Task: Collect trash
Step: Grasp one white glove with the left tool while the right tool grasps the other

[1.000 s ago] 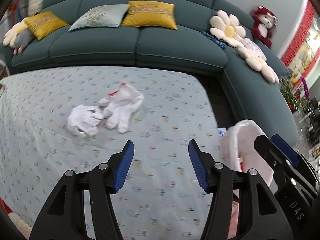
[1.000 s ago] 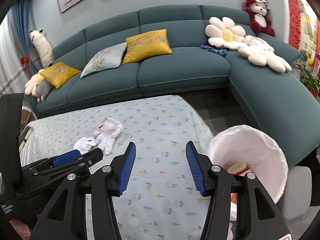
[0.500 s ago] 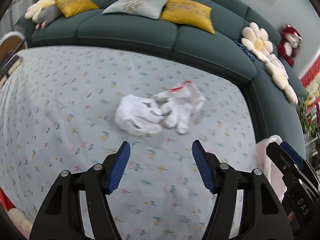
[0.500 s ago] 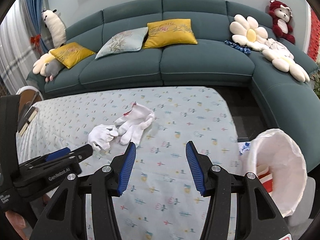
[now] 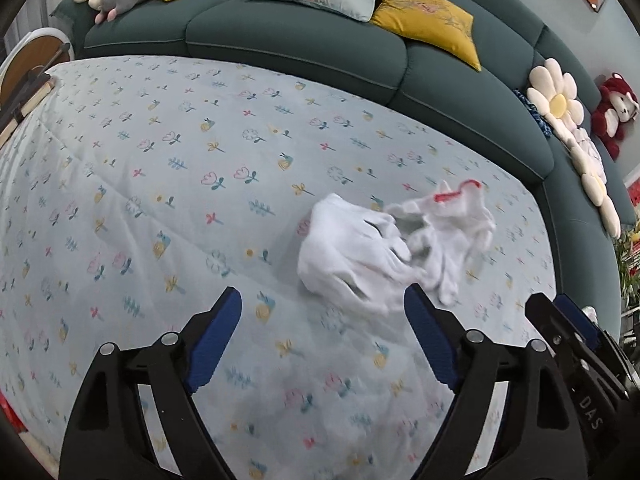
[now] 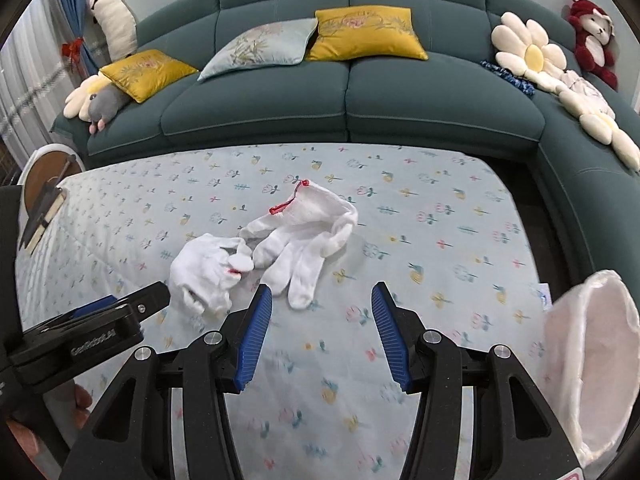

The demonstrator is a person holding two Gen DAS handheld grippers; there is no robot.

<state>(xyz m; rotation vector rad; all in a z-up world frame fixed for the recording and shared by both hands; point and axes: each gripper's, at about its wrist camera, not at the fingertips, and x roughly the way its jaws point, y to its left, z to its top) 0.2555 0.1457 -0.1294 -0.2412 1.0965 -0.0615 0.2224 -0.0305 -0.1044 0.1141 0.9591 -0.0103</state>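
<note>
On the flowered pale-blue cloth (image 6: 440,216) covering the table, two white knit gloves lie touching each other: a crumpled glove (image 6: 204,268) (image 5: 348,256) to the left and a flatter glove (image 6: 304,236) (image 5: 448,228) with a red-edged cuff to the right. From the left wrist camera both are motion-blurred, so the weave and the fingers are hard to make out, and the right gripper (image 5: 576,344) shows only as a black body cut off at the right edge. The white trash bag (image 6: 588,364), thin and translucent with a rounded open mouth, is cropped by the lower right of the right wrist view; its contents cannot be seen. Compared with half a second ago, the left gripper (image 5: 324,344) has come closer, so the gloves loom larger and sit just beyond its right finger, and the bag has slid out of its view. Both grippers are spread wide and hold nothing; the right gripper (image 6: 318,332) hovers near the flatter glove's fingertips. Behind stands a teal sofa (image 6: 360,92) with yellow cushions (image 6: 364,36).
</note>
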